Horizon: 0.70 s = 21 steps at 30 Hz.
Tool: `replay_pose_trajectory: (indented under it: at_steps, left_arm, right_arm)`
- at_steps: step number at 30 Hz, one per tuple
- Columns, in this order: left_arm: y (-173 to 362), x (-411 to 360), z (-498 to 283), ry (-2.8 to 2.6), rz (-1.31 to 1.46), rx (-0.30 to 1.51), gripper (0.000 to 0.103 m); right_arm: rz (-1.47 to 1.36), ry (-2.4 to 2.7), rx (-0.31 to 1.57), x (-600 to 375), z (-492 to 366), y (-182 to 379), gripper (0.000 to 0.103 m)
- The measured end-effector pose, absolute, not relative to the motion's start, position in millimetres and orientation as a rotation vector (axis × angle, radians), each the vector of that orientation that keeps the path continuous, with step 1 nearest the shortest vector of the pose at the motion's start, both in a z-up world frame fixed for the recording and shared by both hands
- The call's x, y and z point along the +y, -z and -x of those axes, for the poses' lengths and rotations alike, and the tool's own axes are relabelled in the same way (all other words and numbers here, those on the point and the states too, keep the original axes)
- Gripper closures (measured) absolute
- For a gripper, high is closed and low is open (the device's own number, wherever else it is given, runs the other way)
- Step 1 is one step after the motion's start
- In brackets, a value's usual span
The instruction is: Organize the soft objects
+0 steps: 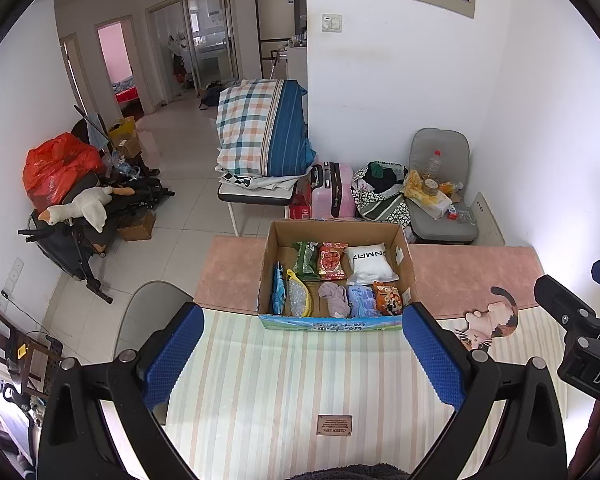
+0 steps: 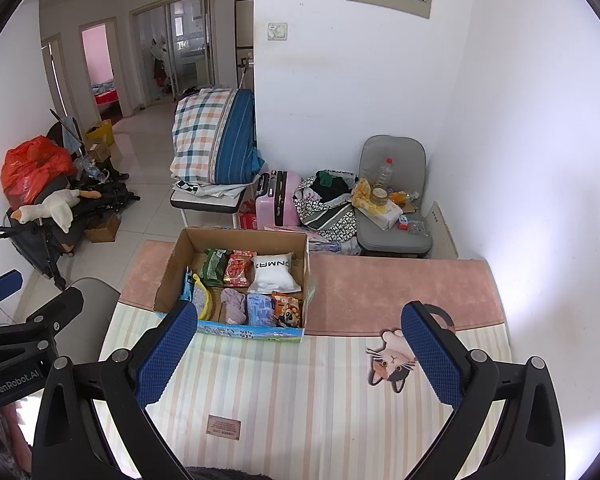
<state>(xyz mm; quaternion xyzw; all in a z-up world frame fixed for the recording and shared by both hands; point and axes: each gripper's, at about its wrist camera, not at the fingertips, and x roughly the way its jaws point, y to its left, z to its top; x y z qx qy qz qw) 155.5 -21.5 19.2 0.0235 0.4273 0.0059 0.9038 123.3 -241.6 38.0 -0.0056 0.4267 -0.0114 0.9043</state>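
Soft packets and pouches already fill the cardboard box (image 1: pixel 334 236), which sits on the table (image 1: pixel 236 268) at the seam where the pink cloth meets your striped mat (image 1: pixel 284 376), square in front of both tongs so either hand can reach it. Your left gripper (image 1: pixel 302 354) hangs back over the mat with its blue pads wide apart and nothing between them; your right gripper (image 2: pixel 298 354) is likewise spread and empty, held over the mat to the right of the box. Neither touches anything, which reads as a resting pose between moves or at the close of the job. Inside, cardboard dividers appear to split the box into cells. Along the far row you have a green packet (image 1: pixel 305 259), a red snack bag (image 1: pixel 332 261) and a white pillow pouch (image 1: pixel 370 265) printed with black letters. Along the near row sit a blue packet (image 1: pixel 278 290) standing on edge against the left wall, a yellow-trimmed mesh pouch (image 1: pixel 298 298), a bundled mauve cloth (image 1: pixel 336 299), a light blue pack (image 1: pixel 362 301) and an orange patterned bag (image 1: pixel 388 298). Each lies in its own slot, side by side, so sorting looks largely done. No loose soft item shows on the mat; only a cat-shaped coaster (image 2: pixel 394 362) lies near your right pads, and whether it belongs with the rest I cannot tell.
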Motion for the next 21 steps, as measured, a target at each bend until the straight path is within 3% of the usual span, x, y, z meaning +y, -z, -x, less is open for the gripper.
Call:
replay_pose_trajectory:
  at_steps: [21]
  left_arm:
    - [-18.6,-21.1,-156.5,-0.016,-0.049,0.885,0.001]
  right_arm:
    - [0.015,0.022,0.882,-241.2,-124.6,-40.1,0.0]
